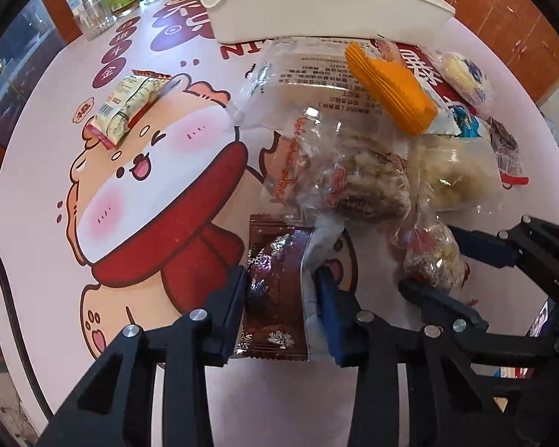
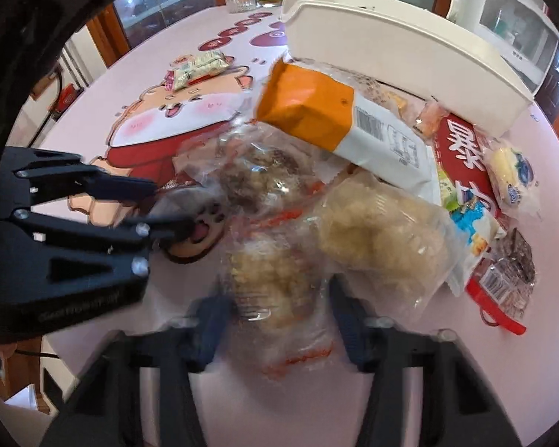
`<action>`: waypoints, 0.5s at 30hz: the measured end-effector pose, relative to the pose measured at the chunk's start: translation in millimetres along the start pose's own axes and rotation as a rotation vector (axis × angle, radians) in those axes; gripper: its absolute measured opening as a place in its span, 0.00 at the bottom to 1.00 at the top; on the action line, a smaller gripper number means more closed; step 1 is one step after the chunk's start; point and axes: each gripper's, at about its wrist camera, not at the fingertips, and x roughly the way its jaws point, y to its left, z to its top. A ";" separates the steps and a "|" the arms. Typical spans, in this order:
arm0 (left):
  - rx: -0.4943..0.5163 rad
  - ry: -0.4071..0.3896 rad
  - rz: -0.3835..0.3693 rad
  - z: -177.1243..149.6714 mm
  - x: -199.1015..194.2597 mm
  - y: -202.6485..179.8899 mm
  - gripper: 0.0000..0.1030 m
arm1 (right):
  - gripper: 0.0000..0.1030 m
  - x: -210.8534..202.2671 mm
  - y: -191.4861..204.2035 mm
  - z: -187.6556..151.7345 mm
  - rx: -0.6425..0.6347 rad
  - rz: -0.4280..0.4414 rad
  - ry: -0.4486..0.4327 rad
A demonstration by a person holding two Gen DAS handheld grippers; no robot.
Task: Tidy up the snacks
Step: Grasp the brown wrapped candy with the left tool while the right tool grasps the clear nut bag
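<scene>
The brown snowflake packet [image 1: 275, 290] lies flat on the table [image 1: 48, 149] at the near edge of the snack pile, and the left gripper [image 1: 281, 298] has its jaws pinching it from both sides. Just to its right, the right gripper [image 2: 277, 316] has its jaws set on either side of a small clear bag of pastry [image 2: 275, 283] — touching the wrapper, though the blur makes it hard to tell how firmly they press.

Crowding in behind are 2 more clear pastry bags [image 1: 357, 182], a pale bun bag [image 2: 384, 238], and an orange-and-white packet [image 2: 339, 126] propped up across the heap. Further right lie a red packet with white characters [image 2: 466, 156], a yellow cake in a wrapper [image 2: 510, 171] and a dark packet with a red strip [image 2: 503, 279].

A white bin [image 1: 316, 0] stands behind the pile, its wall touching the rear packets. To the left the table opens out — only 1 green-and-pink packet [image 1: 130, 106] lies there, well apart. Jars and bottles [image 1: 108, 0] line the far edge.
</scene>
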 end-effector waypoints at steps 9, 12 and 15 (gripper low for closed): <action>-0.052 -0.010 -0.029 -17.6 -18.3 6.9 0.31 | 0.41 -14.6 2.6 -6.3 0.034 0.039 0.020; -0.040 -0.038 -0.040 -19.3 -35.2 5.0 0.30 | 0.41 -23.5 7.1 -9.2 0.030 0.048 0.017; -0.029 -0.069 -0.055 -17.6 -53.7 2.1 0.30 | 0.41 -35.9 11.2 -10.0 0.026 0.050 0.005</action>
